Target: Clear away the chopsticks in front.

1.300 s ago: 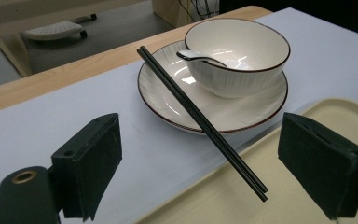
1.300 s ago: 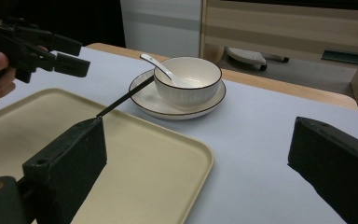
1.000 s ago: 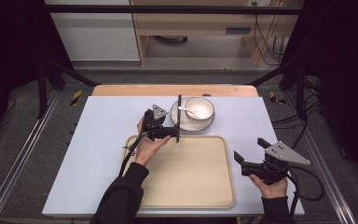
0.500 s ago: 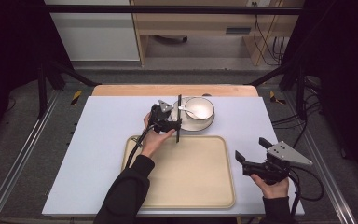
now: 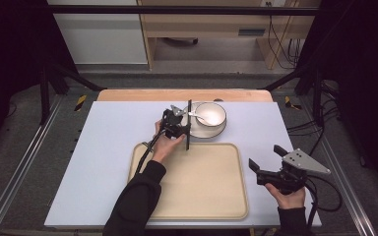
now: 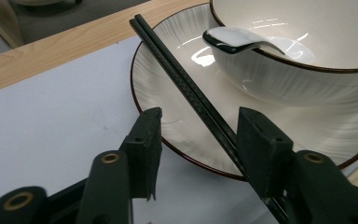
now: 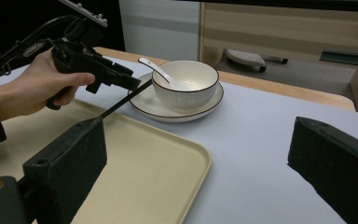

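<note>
The black chopsticks [image 6: 186, 86] lie across the left rim of the plate [image 6: 168, 84], their near ends toward the tray [image 5: 211, 196]. The left gripper [image 6: 196, 135] straddles them; its jaws have just been closing, one pad touching, the other apart, so nothing is grasped. A bowl [image 5: 210, 114] holding a spoon [image 6: 235, 38] sits on the plate. The right gripper [image 5: 270, 162] hovers released, right of the tray.

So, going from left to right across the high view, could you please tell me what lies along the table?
Left gripper, its jaws just closing around the black chopsticks, which overlap it → bowl with its spoon, on the plate → right gripper, jaws open. The beige tray spans the middle, nearer the person.
</note>
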Demonstrator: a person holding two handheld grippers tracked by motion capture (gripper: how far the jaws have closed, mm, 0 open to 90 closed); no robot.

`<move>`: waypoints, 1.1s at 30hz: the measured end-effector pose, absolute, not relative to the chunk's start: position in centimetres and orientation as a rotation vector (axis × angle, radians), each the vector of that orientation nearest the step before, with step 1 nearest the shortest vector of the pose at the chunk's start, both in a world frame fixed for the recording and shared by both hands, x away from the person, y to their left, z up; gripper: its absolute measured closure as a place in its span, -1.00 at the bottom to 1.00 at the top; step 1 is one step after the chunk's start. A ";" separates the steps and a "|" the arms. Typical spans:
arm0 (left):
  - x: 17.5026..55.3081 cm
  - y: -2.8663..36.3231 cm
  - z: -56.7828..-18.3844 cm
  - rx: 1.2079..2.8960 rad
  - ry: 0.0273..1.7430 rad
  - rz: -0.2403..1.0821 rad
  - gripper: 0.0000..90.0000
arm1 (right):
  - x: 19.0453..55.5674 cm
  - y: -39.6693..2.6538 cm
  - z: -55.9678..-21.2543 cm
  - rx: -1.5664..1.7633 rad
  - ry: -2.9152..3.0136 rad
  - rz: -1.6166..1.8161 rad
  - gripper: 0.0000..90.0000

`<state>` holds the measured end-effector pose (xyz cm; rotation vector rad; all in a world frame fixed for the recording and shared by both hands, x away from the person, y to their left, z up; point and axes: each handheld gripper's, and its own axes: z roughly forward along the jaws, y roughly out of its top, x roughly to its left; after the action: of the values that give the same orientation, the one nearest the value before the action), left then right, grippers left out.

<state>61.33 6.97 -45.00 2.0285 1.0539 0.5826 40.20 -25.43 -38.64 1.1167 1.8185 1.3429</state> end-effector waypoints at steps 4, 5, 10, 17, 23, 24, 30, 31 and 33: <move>61.4 6.8 -45.2 2.036 1.050 0.567 0.27 | 40.2 -25.5 -38.6 1.121 1.813 1.350 -0.90; 61.4 6.8 -45.3 2.035 1.054 0.559 0.31 | 40.2 -25.5 -38.6 1.121 1.812 1.351 -0.90; 61.5 6.7 -45.5 2.040 1.047 0.532 0.47 | 40.2 -25.4 -38.6 1.121 1.816 1.350 -0.90; 61.6 6.6 -45.6 2.027 1.056 0.526 0.71 | 40.2 -25.4 -38.7 1.117 1.821 1.350 -0.90; 61.7 6.6 -45.5 2.036 1.061 0.526 0.79 | 40.2 -25.4 -38.7 1.122 1.818 1.352 -0.90; 61.8 6.5 -45.5 2.034 1.064 0.524 0.76 | 40.2 -25.4 -38.6 1.122 1.821 1.352 -0.90; 62.1 6.0 -45.7 2.049 1.086 0.540 0.68 | 40.2 -25.3 -38.7 1.122 1.824 1.350 -0.90; 62.1 6.0 -45.7 2.049 1.086 0.540 0.70 | 40.2 -25.4 -38.7 1.119 1.823 1.351 -0.90; 62.2 6.0 -45.7 2.044 1.097 0.536 0.73 | 40.2 -25.4 -38.7 1.126 1.819 1.353 -0.90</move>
<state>62.16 6.03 -45.68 2.0439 1.0970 0.5356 40.22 -25.40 -38.66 1.1257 1.8185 1.3531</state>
